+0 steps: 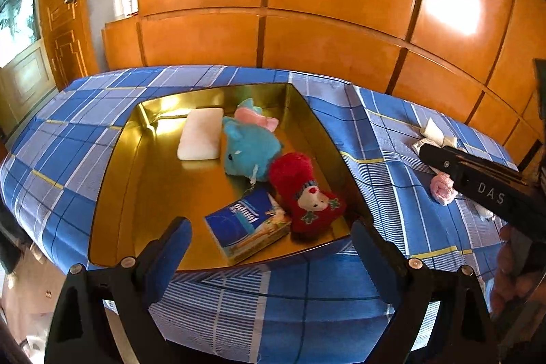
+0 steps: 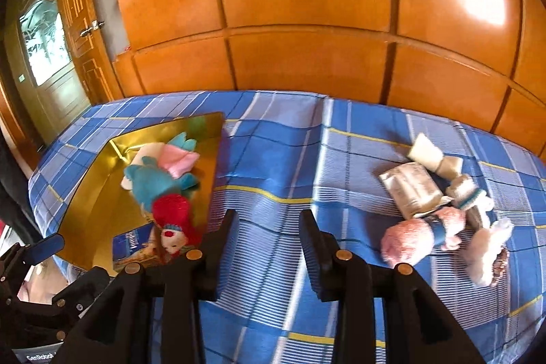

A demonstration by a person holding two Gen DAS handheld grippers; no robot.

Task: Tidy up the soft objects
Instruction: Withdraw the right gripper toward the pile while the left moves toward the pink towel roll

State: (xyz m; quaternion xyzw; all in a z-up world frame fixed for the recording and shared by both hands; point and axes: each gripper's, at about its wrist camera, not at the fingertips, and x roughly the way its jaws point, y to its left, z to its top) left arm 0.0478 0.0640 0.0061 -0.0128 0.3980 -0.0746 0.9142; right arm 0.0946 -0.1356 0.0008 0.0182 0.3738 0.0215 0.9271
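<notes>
A gold tray (image 1: pixel 116 159) lies on the blue plaid sheet (image 1: pixel 375 132). It holds a white pad (image 1: pixel 201 133), a blue plush (image 1: pixel 250 149), a red stocking plush (image 1: pixel 303 190) and a blue tissue pack (image 1: pixel 245 224). My left gripper (image 1: pixel 271 248) hovers open over the tray's near edge, nothing between its fingers. My right gripper (image 2: pixel 268 227) is open and empty above bare sheet, between the tray (image 2: pixel 102 179) and a pile to the right. That pile has a pink plush (image 2: pixel 409 237), a white packet (image 2: pixel 409 190) and a white fluffy toy (image 2: pixel 488 244).
Orange wooden wardrobe doors (image 2: pixel 307 23) rise right behind the bed. A door with a glass pane (image 2: pixel 47 40) stands at far left. The right gripper's black body (image 1: pixel 477 186) crosses the left wrist view, partly hiding the pile. The sheet's front edge drops off below the tray.
</notes>
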